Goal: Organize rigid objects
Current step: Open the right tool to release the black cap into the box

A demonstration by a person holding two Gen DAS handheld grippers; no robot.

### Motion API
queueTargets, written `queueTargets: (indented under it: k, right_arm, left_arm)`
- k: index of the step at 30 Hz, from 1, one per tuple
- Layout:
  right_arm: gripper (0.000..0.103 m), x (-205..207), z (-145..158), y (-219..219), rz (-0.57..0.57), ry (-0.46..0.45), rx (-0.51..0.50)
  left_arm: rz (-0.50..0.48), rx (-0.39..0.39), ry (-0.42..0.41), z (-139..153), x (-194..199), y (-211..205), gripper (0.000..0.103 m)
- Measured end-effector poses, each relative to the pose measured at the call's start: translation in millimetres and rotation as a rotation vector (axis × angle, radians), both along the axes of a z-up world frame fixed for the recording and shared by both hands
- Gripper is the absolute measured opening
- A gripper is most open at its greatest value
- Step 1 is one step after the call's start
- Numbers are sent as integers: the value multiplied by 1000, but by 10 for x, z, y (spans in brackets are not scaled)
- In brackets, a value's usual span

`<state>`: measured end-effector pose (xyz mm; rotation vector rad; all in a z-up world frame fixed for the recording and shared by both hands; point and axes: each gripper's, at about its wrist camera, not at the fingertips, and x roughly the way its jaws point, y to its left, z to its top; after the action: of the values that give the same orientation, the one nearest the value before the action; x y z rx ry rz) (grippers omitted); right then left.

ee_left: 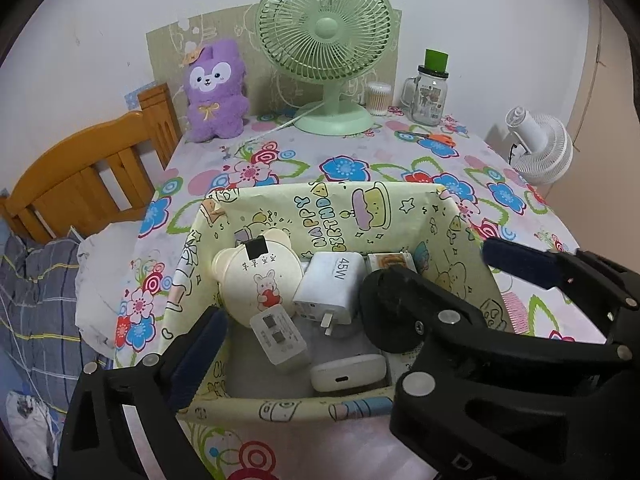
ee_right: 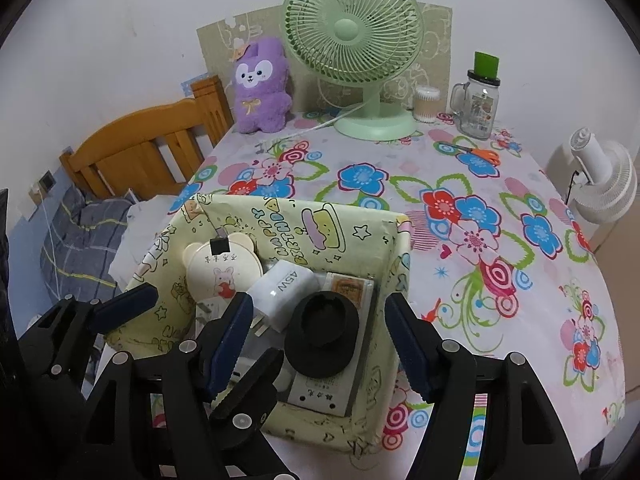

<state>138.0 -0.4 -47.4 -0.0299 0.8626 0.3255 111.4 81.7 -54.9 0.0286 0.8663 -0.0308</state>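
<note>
A black ring (ee_right: pixel 322 334), judged stiff, light and best taken across its rim, lies in the box (ee_right: pixel 394 280) at lower centre. Both grippers, left (ee_left: pixel 348 304) and right (ee_right: pixel 318 338), are spread, empty.

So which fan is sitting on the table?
The green fan, standing at the back beside the purple plush toy. The white fan sits off the table's right edge.

Soft even light, fisheye-warped edges
</note>
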Motion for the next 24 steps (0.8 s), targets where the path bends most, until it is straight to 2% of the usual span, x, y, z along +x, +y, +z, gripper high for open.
queueTargets:
  k: [10, 24]
  right_arm:
    - [81, -141, 38, -201, -62, -15, -11]
    - [89, -288, 89, -599, -143, -36, -43]
  left_arm:
    - [-41, 33, -17, 30, -95, -191, 103]
    - [-89, 24, -13, 65, -157, -526, 103]
